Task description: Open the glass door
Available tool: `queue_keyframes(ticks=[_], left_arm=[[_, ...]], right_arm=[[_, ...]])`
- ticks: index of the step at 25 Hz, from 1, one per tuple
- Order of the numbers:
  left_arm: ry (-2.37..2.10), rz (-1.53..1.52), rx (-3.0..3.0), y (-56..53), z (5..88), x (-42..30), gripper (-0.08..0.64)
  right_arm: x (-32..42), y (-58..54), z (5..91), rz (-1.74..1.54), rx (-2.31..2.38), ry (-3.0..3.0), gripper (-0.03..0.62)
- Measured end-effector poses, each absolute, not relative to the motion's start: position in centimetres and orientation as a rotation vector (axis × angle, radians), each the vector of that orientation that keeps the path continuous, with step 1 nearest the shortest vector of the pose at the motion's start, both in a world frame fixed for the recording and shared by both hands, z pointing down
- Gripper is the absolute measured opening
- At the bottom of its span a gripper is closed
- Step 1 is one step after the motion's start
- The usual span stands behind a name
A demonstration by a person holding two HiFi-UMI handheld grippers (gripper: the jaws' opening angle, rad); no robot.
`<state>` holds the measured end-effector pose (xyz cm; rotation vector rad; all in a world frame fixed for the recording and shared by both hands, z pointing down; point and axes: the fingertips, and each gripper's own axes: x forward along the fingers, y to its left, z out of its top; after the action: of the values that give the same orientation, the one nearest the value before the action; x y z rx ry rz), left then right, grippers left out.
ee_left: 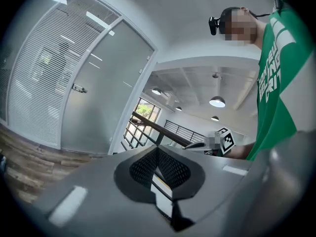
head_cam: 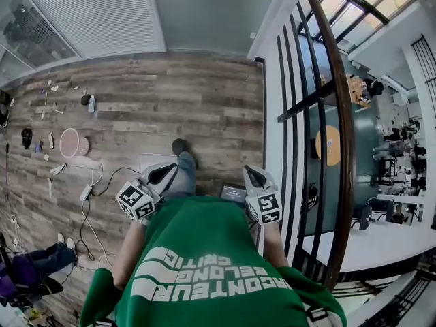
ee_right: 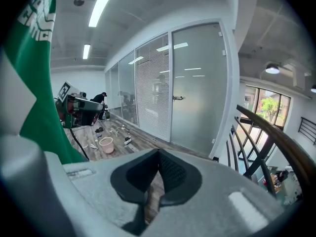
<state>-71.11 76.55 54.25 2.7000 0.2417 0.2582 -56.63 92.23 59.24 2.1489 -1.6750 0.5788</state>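
Observation:
The frosted glass door (ee_right: 197, 88) stands shut beyond the wooden floor, with a small metal handle (ee_right: 178, 98) at its left edge. It shows in the left gripper view as the glass door (ee_left: 106, 90) with its handle (ee_left: 79, 89), and as a pale panel (head_cam: 204, 9) at the top of the head view. I hold both grippers close to my chest, far from the door. My left gripper (head_cam: 163, 173) (ee_left: 158, 151) has its jaws together with nothing between them. So does my right gripper (head_cam: 253, 176) (ee_right: 157, 156).
A dark railing with a wooden handrail (head_cam: 343, 114) runs along my right, with an open lower floor beyond it. A pink bucket (head_cam: 73, 142), cables, a power strip (head_cam: 86, 193) and several small items lie on the floor at left. A person (head_cam: 27, 268) sits at the lower left.

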Motion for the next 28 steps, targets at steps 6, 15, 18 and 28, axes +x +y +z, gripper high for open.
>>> queue_keyframes(ticks=[6, 15, 18, 28], left_arm=[[0.288, 0.238, 2.676, 73.5, 55.0, -66.1, 0.009], [0.273, 0.21, 2.659, 67.1, 55.4, -59.0, 0.009], [0.272, 0.199, 2.67, 65.0, 54.8, -56.9, 0.009], [0.178, 0.225, 2.676, 59.4, 55.5, -55.4, 0.009]], right_arm=[[-52.9, 89.2, 58.8, 0.593, 2.161, -1.617, -0.008], [-45.9, 83.7, 58.5, 0.614, 2.162, -1.595, -0.008], [-43.8, 81.6, 58.4, 0.617, 2.147, -1.59, -0.008], [-40.9, 76.2, 58.9, 0.623, 2.078, -1.638, -0.008]])
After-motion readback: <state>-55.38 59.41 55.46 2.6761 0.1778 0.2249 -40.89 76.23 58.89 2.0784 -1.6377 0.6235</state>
